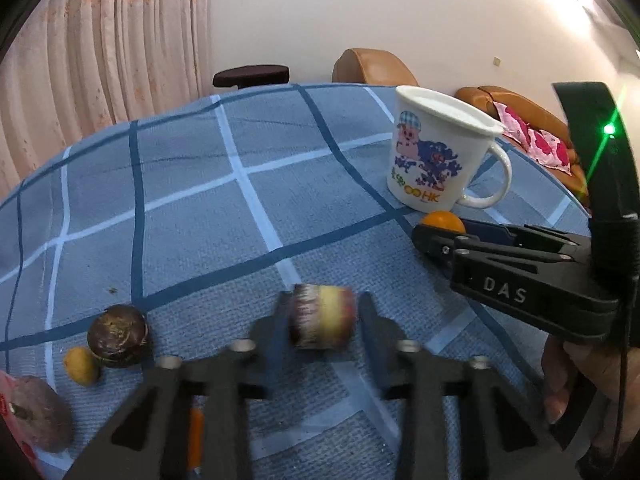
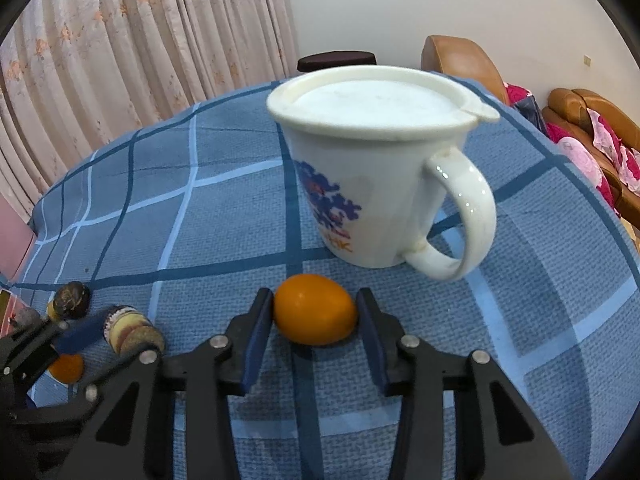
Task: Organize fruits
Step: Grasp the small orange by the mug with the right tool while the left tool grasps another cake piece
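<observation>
Gripping squarely, we are closing the left gripper (image 1: 322,316) on the yellow-and-maroon cut fruit chunk (image 1: 322,317) and the right gripper (image 2: 314,312) on the smooth orange kumquat (image 2: 315,309).

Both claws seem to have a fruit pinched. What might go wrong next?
The mug has its lid on, so nothing can go in yet. The round orange fruit in the right gripper is held only at its sides and might slip. It sits near the mug, so lifting carelessly may bump it. The left gripper pinches a stubby striped fruit, which might roll out.
</observation>
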A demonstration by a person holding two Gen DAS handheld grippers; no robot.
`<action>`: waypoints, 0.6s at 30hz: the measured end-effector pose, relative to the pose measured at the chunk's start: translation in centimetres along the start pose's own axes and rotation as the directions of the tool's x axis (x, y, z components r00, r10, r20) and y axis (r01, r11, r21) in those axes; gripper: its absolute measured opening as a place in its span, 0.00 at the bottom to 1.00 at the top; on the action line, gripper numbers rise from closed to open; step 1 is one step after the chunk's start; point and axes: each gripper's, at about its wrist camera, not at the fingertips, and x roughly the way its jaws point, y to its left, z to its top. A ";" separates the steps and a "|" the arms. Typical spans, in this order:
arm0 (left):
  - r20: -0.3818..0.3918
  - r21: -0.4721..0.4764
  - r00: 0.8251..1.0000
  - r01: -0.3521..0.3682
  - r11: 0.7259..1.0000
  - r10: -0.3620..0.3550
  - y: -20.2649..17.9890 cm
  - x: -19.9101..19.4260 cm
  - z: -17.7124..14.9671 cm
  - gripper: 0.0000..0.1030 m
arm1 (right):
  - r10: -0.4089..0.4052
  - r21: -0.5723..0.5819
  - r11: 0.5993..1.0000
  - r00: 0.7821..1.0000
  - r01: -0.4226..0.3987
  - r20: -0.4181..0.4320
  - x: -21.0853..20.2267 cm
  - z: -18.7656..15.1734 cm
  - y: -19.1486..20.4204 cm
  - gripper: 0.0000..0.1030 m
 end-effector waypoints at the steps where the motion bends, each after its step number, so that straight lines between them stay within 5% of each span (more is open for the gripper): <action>1: 0.000 -0.004 1.000 0.005 1.000 -0.005 0.1 0.0 0.0 0.31 | 0.002 0.000 1.000 1.000 -0.002 0.002 0.0 0.0 0.0 0.43; 18: 0.137 -0.028 0.989 -0.048 0.998 0.052 0.7 -3.2 -0.8 0.31 | 0.040 -0.049 0.998 0.988 -0.033 0.153 -3.0 -0.4 0.4 0.43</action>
